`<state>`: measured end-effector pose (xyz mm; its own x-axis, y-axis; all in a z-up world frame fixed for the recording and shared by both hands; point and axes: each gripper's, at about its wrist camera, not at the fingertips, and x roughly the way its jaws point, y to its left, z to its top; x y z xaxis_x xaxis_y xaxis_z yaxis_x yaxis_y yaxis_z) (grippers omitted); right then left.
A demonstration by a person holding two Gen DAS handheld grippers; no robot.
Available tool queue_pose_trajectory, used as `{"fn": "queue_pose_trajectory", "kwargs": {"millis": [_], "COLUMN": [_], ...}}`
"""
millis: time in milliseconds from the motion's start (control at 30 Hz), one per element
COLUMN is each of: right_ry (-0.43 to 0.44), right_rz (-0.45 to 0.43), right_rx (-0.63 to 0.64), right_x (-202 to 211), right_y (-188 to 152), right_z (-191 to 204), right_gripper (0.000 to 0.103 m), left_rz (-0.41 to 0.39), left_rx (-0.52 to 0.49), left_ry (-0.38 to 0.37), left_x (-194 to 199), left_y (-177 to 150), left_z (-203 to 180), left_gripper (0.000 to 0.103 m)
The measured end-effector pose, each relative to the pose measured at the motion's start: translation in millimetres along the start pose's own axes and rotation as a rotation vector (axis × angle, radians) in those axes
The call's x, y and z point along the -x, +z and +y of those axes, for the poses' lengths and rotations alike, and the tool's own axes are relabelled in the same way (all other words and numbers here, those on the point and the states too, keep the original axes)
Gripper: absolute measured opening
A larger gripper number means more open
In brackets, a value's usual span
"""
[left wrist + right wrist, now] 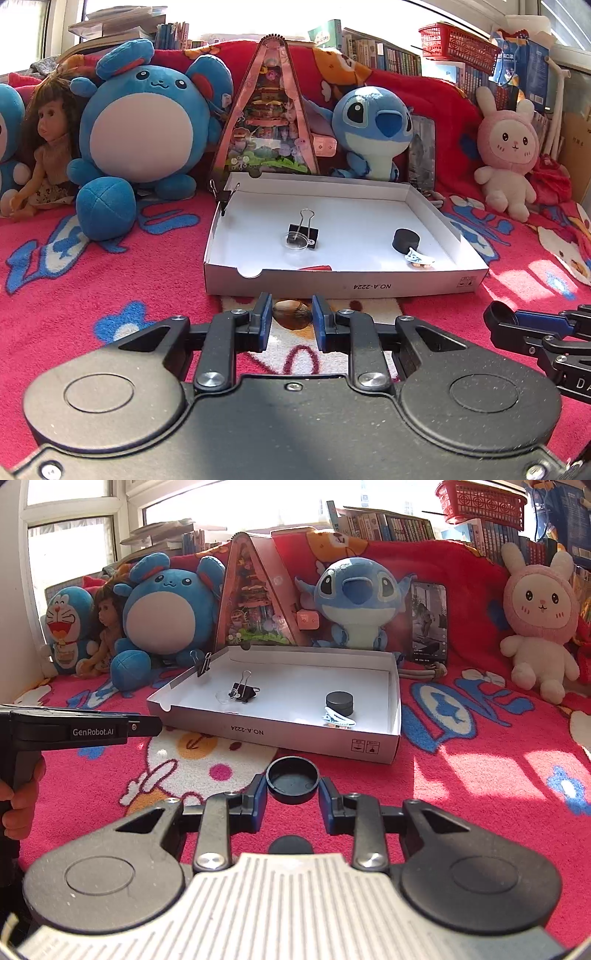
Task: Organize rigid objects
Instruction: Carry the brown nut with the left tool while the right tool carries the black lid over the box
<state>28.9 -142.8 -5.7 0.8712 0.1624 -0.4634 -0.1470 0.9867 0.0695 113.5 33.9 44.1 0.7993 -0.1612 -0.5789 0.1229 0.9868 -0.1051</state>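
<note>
Red cartoon blanket [110,295] is lying under everything. Left gripper [291,319] is pinching a brown shell [291,314]; right gripper [293,794] is clamping a black cap [293,780], both near the white box [295,734] reading "NO.A-2224". Plush toys [147,122] are sitting beyond.

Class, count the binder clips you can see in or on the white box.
2: one lies on the box floor, one is clipped to its left wall. Others may be hidden.

Left wrist view low over the blanket [92,295], facing the box [332,284] head-on and close, right wrist view further right, slightly farther off, facing the box [295,738] at an angle, both sharing box, plush row, bookshelf.
</note>
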Motion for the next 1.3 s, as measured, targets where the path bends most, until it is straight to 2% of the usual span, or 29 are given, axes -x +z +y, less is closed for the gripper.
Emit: {"fn": "queue_pose_trajectory", "kwargs": {"millis": [333,667,867,1033,1300], "right_ry": [-0.022,-0.044,-0.065,-0.084,-0.096], "right_rz": [0.018,0.038,0.049,0.067,0.162], "right_rx": [-0.079,-0.113,-0.110,-0.104,-0.166], "right_x": [-22,-56,-77,-93,-122], "right_y": [36,64,73,79,107], "right_z": [-26,-36,-35,-35,-48], "right_gripper": [0.036,0.036,0.036,0.036,0.036], "left_rz": [0.049,0.049,0.087,0.115,0.179], "left_rx": [0.045,0.015,0.005,0.031,0.046], "left_ry": [-0.001,0.034,0.087,0.088,0.075], "left_x": [-33,-62,-89,-102,-122], "left_y": [31,58,57,57,70], "left_z": [5,-6,-10,-6,2], "left_gripper": [0.022,0.022,0.022,0.022,0.022]}}
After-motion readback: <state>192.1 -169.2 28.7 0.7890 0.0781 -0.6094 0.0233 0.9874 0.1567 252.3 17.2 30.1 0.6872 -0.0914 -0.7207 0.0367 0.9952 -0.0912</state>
